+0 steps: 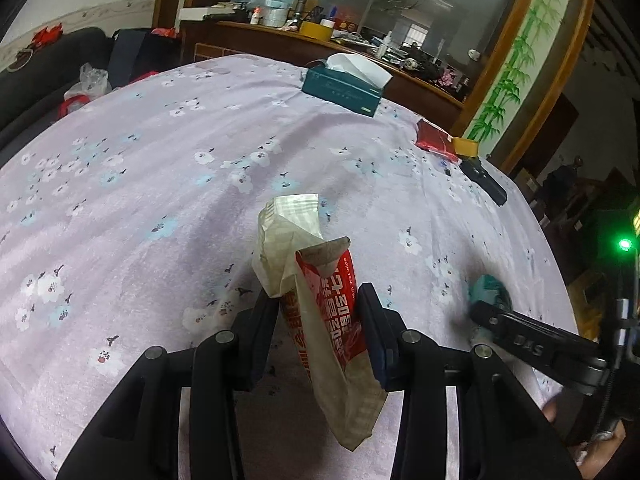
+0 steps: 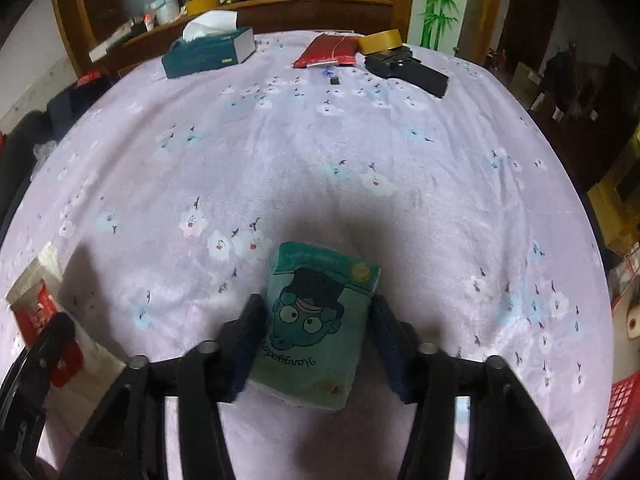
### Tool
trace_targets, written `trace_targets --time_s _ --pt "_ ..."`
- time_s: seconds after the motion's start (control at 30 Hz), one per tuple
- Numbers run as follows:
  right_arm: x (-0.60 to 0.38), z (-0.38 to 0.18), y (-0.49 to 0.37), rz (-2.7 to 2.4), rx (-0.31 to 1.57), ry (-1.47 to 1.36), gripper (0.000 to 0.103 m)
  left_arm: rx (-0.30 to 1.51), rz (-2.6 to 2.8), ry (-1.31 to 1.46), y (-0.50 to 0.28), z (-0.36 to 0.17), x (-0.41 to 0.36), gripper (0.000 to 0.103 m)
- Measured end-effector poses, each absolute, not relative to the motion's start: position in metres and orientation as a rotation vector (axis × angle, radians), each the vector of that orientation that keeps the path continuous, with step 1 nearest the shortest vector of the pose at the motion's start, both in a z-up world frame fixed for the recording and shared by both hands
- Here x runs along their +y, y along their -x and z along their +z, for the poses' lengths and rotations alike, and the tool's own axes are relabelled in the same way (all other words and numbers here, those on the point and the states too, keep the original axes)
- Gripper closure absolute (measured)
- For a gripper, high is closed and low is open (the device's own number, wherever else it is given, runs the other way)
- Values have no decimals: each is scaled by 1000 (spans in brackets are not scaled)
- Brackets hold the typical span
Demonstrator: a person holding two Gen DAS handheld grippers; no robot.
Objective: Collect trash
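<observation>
Trash items under inspection number two, one to each of my tools. A crumpled red-and-white wet-wipe wrapper stands clamped in my left gripper, raised clear of the flowered tablecloth; its long axis runs along my fingers, one end rising past the tips and the other hanging below the jaws.

A teal tissue packet bearing a cartoon face lies between the pads of my right gripper, long axis pointing away from me, parallel to the fingers. The left pad touches the packet's edge; a thin gap seems to remain at the right pad. I judge the grip not fully closed, but cannot tell for certain, nor whether the packet rests on the cloth or is lifted. My right gripper is plainly the nearer tool to it.

A red mesh basket is cut off at the right view's lower right edge; its opening is not visible. If it is the bin, it lies to my right.

Farther back stand a tissue box, a red pouch and a tape roll, well apart from both tools.
</observation>
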State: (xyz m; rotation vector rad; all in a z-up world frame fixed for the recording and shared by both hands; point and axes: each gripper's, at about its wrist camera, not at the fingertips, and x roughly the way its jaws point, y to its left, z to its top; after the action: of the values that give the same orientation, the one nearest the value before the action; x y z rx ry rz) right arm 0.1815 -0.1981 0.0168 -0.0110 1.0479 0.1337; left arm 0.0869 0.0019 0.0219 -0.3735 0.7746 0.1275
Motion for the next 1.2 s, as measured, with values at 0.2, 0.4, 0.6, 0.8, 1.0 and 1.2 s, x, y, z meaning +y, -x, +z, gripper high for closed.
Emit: trace_targets --time_s 0.2,0.4,0.6,0.8,1.0,1.2 --pt "-237 33 -142 215 993 -81 64 745 105 322 -85 28 -9 64" --pt "-260 42 -99 264 838 -72 64 726 83 237 -85 30 -28 64" --pt "-265 41 -100 281 771 -54 64 711 83 179 -85 32 -39 64" --pt "-268 45 -96 283 763 -58 64 680 91 121 -81 36 -50 63" --pt "-261 49 -89 267 735 -15 64 668 107 86 -79 37 -54 63" --pt "-260 51 -86 255 714 7 64 630 134 58 -76 41 -59 63"
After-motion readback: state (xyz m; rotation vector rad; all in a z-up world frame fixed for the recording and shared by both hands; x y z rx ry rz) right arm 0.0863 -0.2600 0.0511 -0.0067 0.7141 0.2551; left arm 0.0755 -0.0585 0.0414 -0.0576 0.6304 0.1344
